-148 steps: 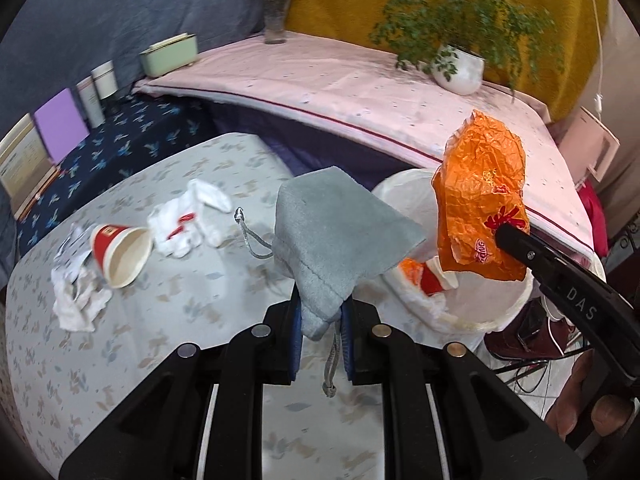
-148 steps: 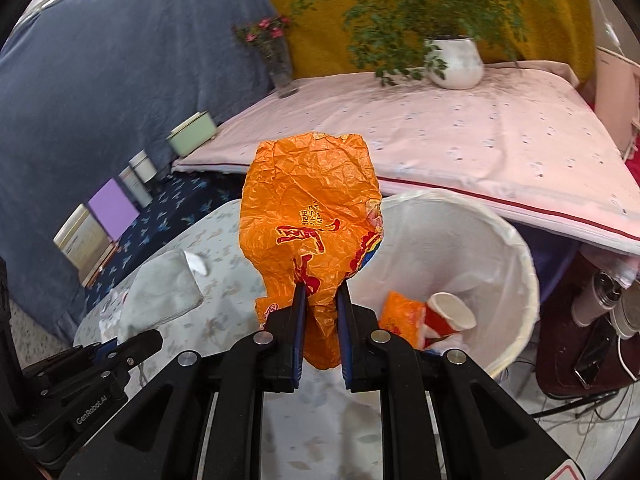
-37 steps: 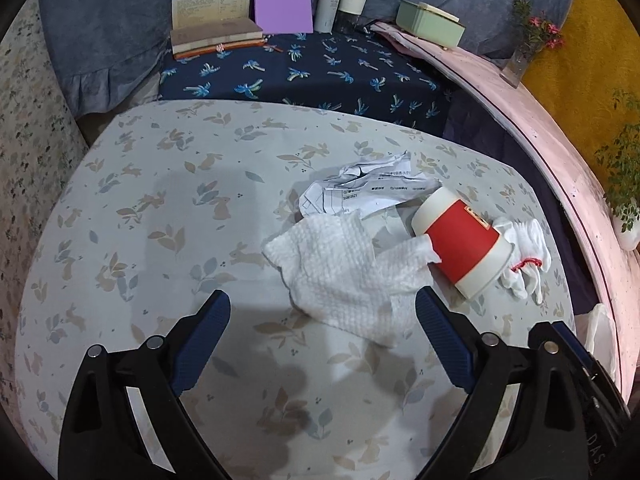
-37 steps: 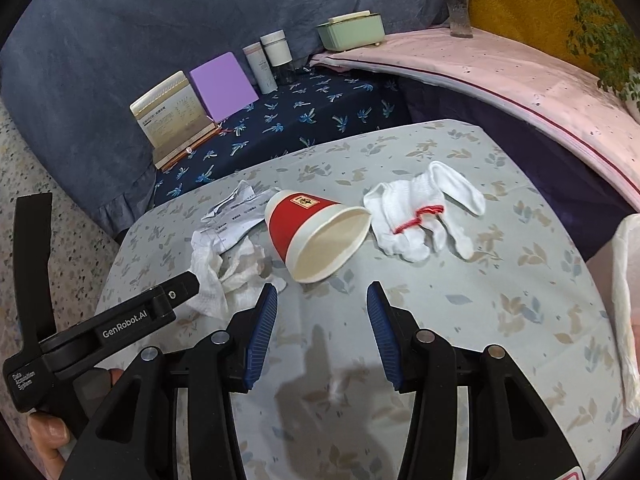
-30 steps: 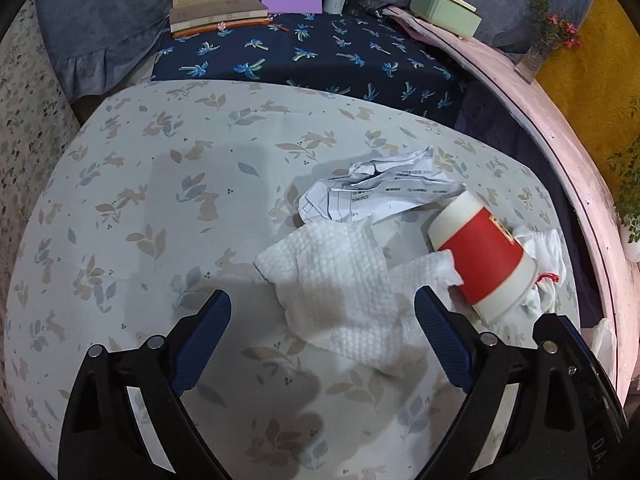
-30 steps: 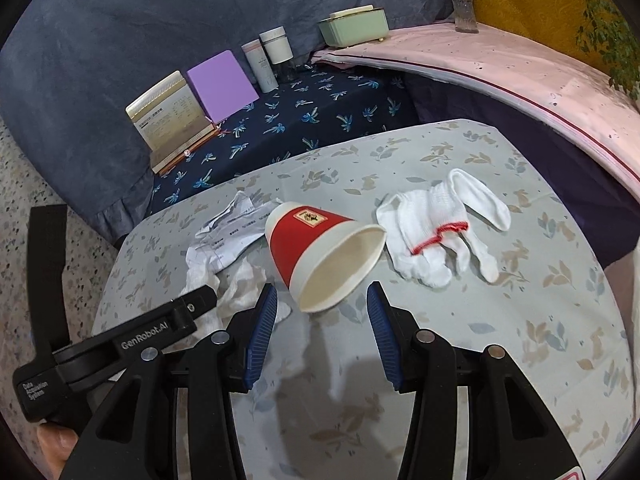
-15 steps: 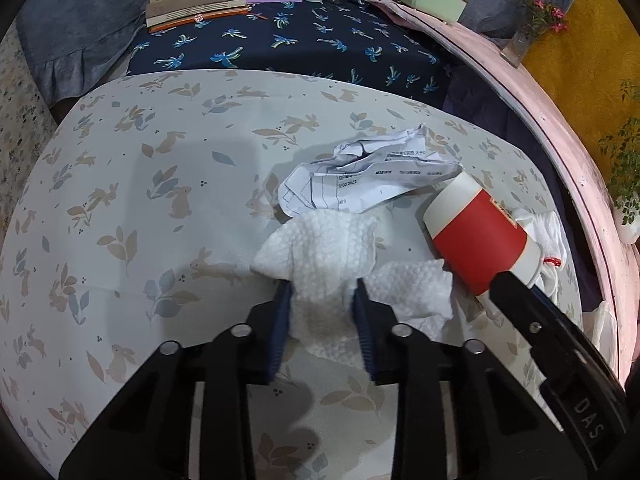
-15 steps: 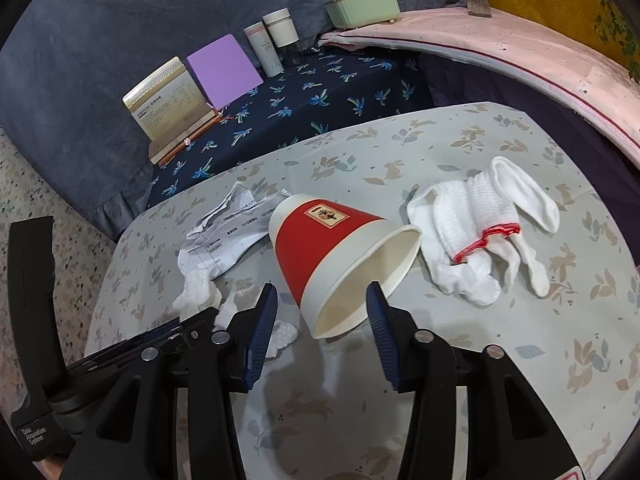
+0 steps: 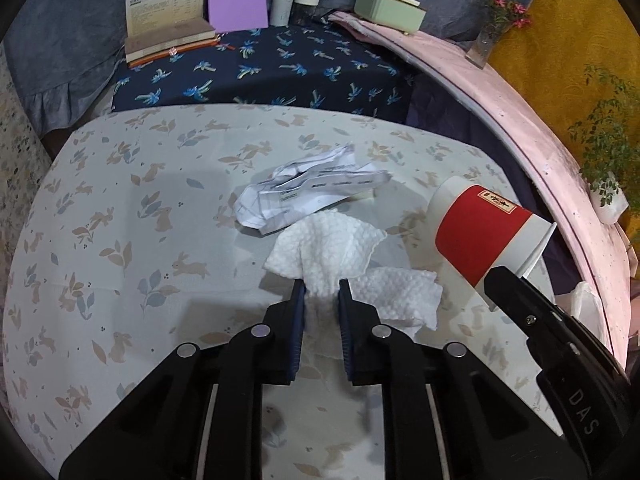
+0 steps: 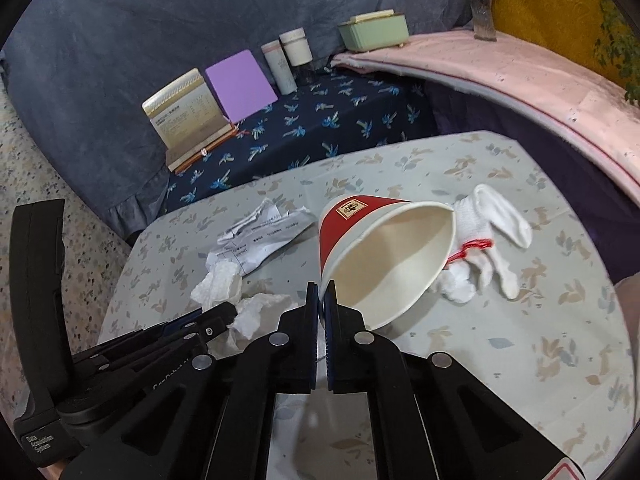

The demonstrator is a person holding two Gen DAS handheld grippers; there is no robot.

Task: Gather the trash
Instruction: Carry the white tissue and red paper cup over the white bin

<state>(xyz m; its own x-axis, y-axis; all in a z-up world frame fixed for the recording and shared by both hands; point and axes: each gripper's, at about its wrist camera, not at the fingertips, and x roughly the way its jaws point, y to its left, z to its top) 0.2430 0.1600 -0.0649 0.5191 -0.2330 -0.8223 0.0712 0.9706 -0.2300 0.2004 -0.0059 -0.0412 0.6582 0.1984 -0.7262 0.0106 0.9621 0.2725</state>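
red paper cup point(image 10: 384, 256): on its side, empty inside, rim pinched by the right gripper point(image 10: 321, 300), lifted a bit off the tabletop point(image 10: 520, 340)
right gripper: clenched tight on the cup's rim
white paper towel point(image 9: 328, 256): bunched up between the left gripper's pads, the rest lying on the tabletop
left gripper point(image 9: 321, 296): closing on the paper towel, pads pressing it
crumpled paper point(image 9: 312, 192): flat on the tabletop, just behind the towel, touching it
white glove point(image 10: 488, 236): on the tabletop, right behind the cup, with a red thread at the cuff
green box point(image 10: 374, 30): lid on, cannot see inside, on the pink cloth far back
two white jars point(image 10: 288, 60): lids on, standing on the blue flowered cloth
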